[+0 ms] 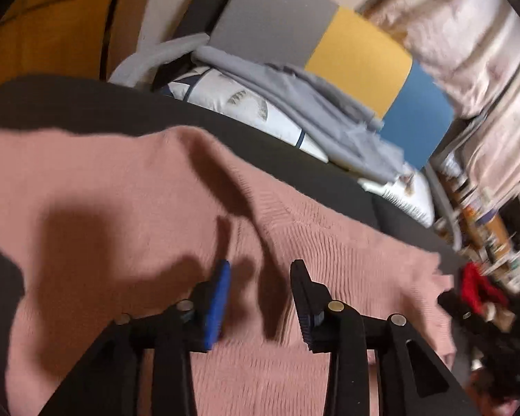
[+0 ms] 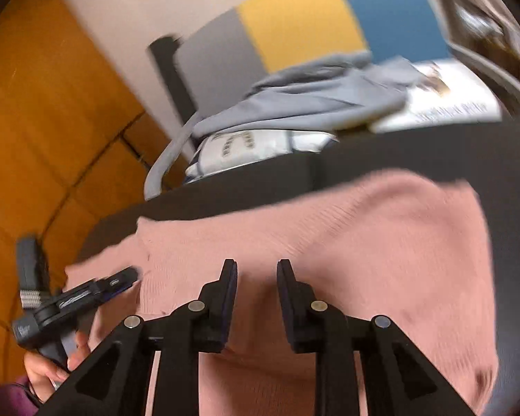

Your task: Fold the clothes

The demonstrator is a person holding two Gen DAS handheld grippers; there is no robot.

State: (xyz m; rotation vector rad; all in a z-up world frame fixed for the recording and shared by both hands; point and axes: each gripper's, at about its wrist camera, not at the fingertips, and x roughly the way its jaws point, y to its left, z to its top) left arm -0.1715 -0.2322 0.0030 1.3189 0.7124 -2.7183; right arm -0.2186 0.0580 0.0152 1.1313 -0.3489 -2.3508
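Closest to both lenses, the pink knit sweater (image 1: 156, 208) lies spread on a dark surface (image 1: 86, 104); whether that is a counter or a cushion is hard to tell. In the left wrist view the sweater runs past the bottom and left of the frame, so its full outline is cut off. Its long axis there slants from upper left down to lower right, where a narrower part tapers toward a blurred red thing (image 1: 475, 284). A raised fold crosses the knit just beyond the left tool. In the right wrist view the sweater (image 2: 364, 242) stretches across the frame, with a narrow end pointing left toward the other tool.

Beyond the sweater stands a chair back (image 1: 329, 34) of grey, yellow and blue panels, with grey cloth (image 1: 294, 97) and white printed fabric (image 1: 242, 104) heaped before it; motion blur smears the print.

Left tool (image 1: 260, 270) hangs over the sweater, jaws spread, nothing between them. Right tool (image 2: 256, 267) also stands parted and empty above the knit. A hand (image 2: 48, 367) grips the left tool's handle, partly hidden at the frame edge.
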